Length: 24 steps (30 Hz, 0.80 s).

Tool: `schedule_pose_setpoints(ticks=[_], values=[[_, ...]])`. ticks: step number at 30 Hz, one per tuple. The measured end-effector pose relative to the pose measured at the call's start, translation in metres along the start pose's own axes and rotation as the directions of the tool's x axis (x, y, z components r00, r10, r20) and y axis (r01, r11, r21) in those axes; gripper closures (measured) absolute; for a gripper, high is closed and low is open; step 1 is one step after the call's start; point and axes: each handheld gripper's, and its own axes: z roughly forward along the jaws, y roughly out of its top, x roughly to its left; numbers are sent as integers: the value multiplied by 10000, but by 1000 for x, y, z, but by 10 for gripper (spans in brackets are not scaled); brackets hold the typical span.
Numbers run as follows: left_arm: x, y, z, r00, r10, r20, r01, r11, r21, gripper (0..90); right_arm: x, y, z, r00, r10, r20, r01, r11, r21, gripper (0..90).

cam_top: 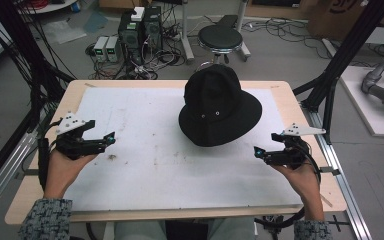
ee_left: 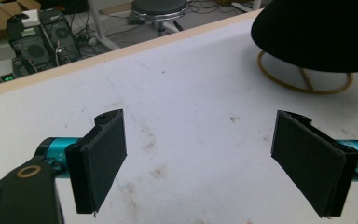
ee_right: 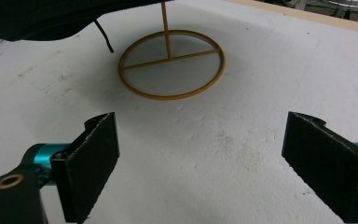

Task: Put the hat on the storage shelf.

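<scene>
A black brimmed hat (cam_top: 219, 106) sits on a gold wire stand in the middle of the white mat, toward the far side. The left gripper view has the hat (ee_left: 321, 32) at its upper right, above the stand's ring base (ee_left: 307, 83). In the right gripper view the hat's brim (ee_right: 42, 18) hangs over the stand (ee_right: 171, 65). My left gripper (cam_top: 107, 140) is held low at the mat's left, open, nothing between its pads (ee_left: 103, 158). At the mat's right my right gripper (cam_top: 259, 152) is open too, its pads (ee_right: 91, 163) bare.
The white mat (cam_top: 145, 165) carries a few brown stains and lies on a wooden table (cam_top: 30, 200). Beyond the table stand a round stool (cam_top: 220, 37), computer boxes (cam_top: 140, 30) and loose cables on the floor. Black frame posts (cam_top: 330, 85) rise at both sides.
</scene>
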Motion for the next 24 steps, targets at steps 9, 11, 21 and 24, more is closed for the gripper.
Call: schedule_pose_setpoints(ticks=[9, 11, 21, 24], values=[[6, -25, -5, 9982, -565, -182, 564, 9984, -39, 154, 0, 1, -1, 10000, -94, -16, 94, 10000, 6, 107], [7, -27, -6, 9982, -574, -185, 573, 9983, -71, 153, 1, 1, -1, 10000, -39, 21, 39, 10000, 14, 108], [7, -30, -8, 9984, -531, -202, 527, 9985, -171, 153, 4, 4, 3, 9997, -231, -7, 231, 9996, 142, 107], [6, -31, -7, 9984, -519, -202, 516, 9986, -150, 154, 4, 4, 2, 9998, -203, -16, 204, 9997, 116, 107]])
